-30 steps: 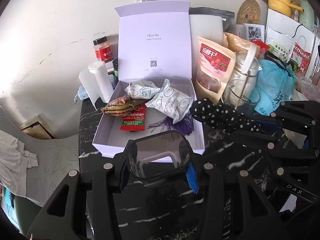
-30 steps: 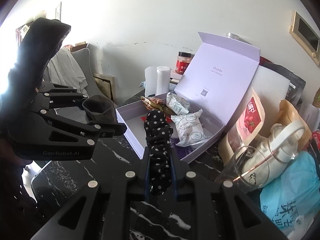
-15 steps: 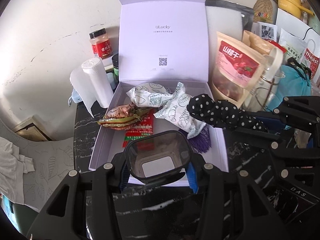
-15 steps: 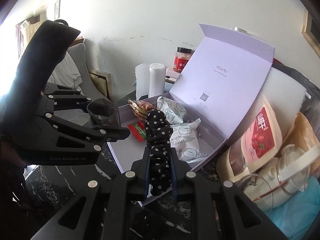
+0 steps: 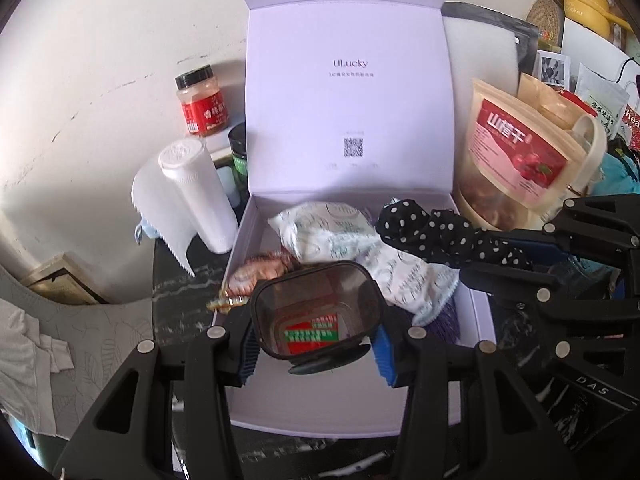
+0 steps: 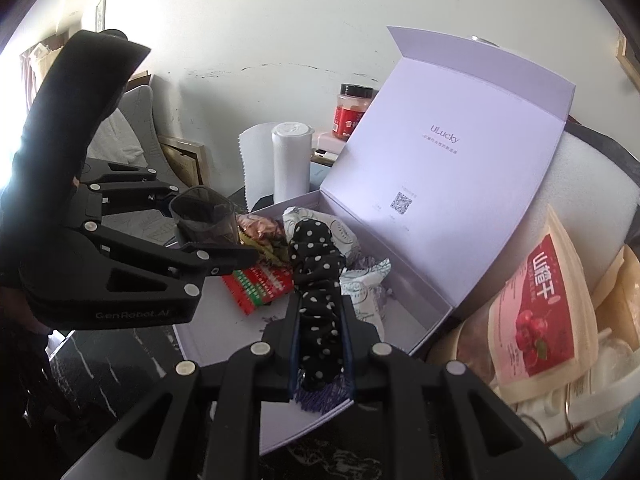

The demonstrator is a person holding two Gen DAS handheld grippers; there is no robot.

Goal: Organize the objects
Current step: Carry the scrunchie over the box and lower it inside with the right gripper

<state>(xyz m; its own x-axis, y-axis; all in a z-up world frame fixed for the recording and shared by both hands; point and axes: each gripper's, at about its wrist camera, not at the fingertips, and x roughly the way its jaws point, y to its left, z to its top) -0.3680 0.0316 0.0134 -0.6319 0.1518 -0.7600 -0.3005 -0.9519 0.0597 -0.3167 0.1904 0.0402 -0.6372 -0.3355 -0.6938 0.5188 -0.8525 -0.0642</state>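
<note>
An open lilac box (image 5: 478,312) (image 6: 420,332) stands on the dark marble table, lid upright. Inside lie white snack packets (image 5: 360,248) (image 6: 360,280), a brown wrapped snack (image 5: 256,268) (image 6: 260,228), a red-green packet (image 6: 260,284) and a purple tassel (image 6: 320,398). My left gripper (image 5: 314,350) (image 6: 208,248) is shut on a small dark see-through cup (image 5: 316,312) (image 6: 204,216), held over the box's front half. My right gripper (image 6: 320,344) is shut on a black polka-dot scrunchie (image 6: 316,280) (image 5: 440,236), held above the box's right side.
A paper towel roll (image 5: 196,196) (image 6: 290,164) and a red-labelled jar (image 5: 202,102) (image 6: 352,114) stand left of the box. A red snack pouch (image 5: 516,160) (image 6: 536,320), a glass jug and bags crowd the right. A grey chair (image 5: 80,344) sits beyond the table's left edge.
Both grippers have moved forward over the box with their loads; the cup now hangs above the red-green packet and the scrunchie above the white packets.
</note>
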